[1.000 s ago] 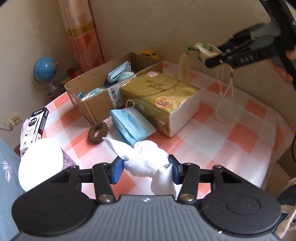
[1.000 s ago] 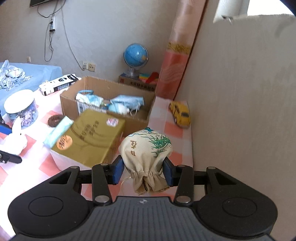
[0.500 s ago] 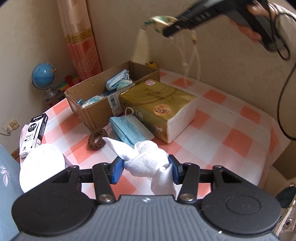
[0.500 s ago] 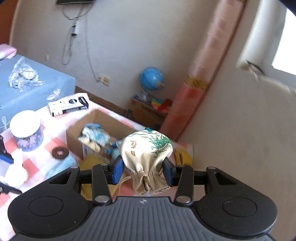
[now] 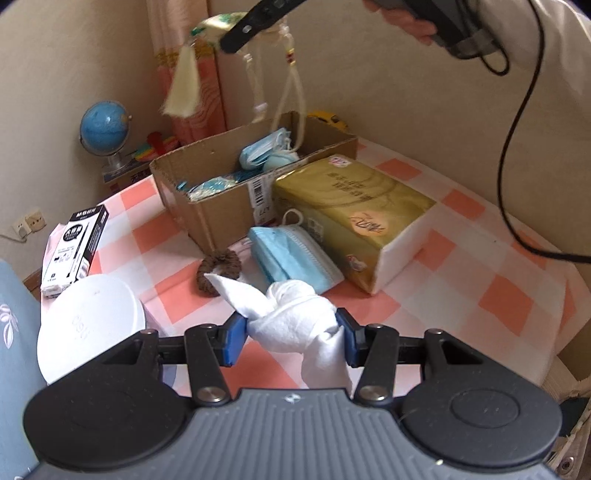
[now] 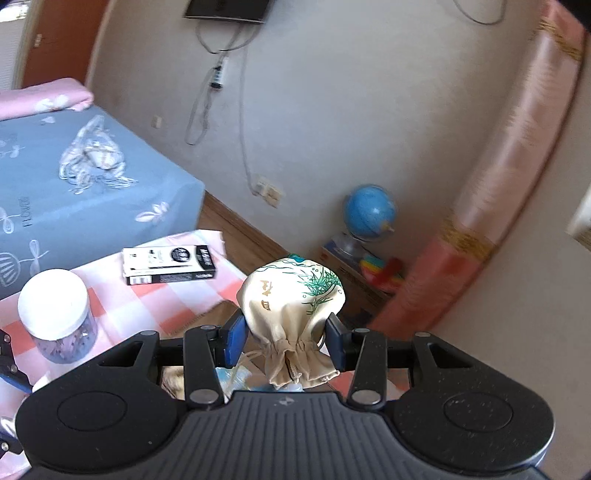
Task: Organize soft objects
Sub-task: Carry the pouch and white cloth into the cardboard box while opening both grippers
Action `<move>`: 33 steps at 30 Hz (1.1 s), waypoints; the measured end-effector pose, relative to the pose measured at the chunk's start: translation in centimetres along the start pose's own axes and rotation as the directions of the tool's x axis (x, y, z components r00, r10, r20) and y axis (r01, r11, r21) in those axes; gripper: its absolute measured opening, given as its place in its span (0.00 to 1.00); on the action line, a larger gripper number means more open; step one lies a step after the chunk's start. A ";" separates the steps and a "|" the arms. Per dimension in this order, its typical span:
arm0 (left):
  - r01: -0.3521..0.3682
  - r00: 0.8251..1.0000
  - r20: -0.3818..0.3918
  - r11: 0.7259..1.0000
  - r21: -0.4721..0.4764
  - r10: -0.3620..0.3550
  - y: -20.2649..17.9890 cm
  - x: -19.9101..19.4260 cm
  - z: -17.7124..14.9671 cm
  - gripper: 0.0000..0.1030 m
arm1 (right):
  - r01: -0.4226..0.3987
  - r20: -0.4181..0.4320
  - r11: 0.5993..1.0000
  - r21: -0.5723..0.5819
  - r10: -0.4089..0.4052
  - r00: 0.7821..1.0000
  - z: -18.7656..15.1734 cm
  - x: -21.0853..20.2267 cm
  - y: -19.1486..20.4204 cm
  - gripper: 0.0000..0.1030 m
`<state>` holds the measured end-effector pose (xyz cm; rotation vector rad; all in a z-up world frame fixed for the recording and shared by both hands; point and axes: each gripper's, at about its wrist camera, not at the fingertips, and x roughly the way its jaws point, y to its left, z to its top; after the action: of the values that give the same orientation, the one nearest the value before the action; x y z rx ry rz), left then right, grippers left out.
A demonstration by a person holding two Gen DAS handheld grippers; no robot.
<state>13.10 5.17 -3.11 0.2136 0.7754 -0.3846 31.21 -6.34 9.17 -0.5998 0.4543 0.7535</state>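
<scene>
My left gripper (image 5: 291, 338) is shut on a knotted white cloth (image 5: 295, 317), held above the checked table near its front. My right gripper (image 6: 284, 341) is shut on a cream drawstring pouch (image 6: 291, 295) with a green plant print. In the left wrist view the pouch (image 5: 214, 26) hangs high above the open cardboard box (image 5: 221, 206), its tassel and cords dangling over it. The box holds blue face masks (image 5: 262, 151). A blue mask pack (image 5: 291, 254) and a brown hair scrunchie (image 5: 218, 267) lie in front of the box.
A gold tissue pack (image 5: 354, 218) lies right of the box. A white-lidded jar (image 5: 88, 325) and a black-and-white carton (image 5: 74, 247) sit at the table's left. A globe (image 5: 105, 129) and a curtain stand behind. A yellow toy car (image 5: 328, 118) sits by the wall.
My right gripper has risen and swung left with the pouch, from beside the tissue pack to high over the cardboard box. My left gripper has held still with the white cloth.
</scene>
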 end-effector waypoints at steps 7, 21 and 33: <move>-0.011 1.000 -0.028 1.000 -0.019 0.010 0.7 1.0 -0.1 0.48 | -0.090 -0.065 0.996 -0.016 0.089 0.994 -2.9 4.4 1.6 0.48; -0.001 1.000 -0.019 1.000 -0.002 0.001 0.6 0.8 0.3 0.48 | 0.002 -0.126 0.997 0.076 0.008 0.992 -6.3 3.1 1.3 0.83; -0.045 0.999 0.014 0.999 -0.008 0.046 2.3 -0.1 3.3 0.48 | 0.089 -0.144 0.923 0.374 -0.037 0.989 -9.8 -2.4 1.5 1.00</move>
<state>16.06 6.25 -0.60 0.2205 0.7565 -0.3397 26.89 -12.98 2.78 -0.2993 0.6837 0.5446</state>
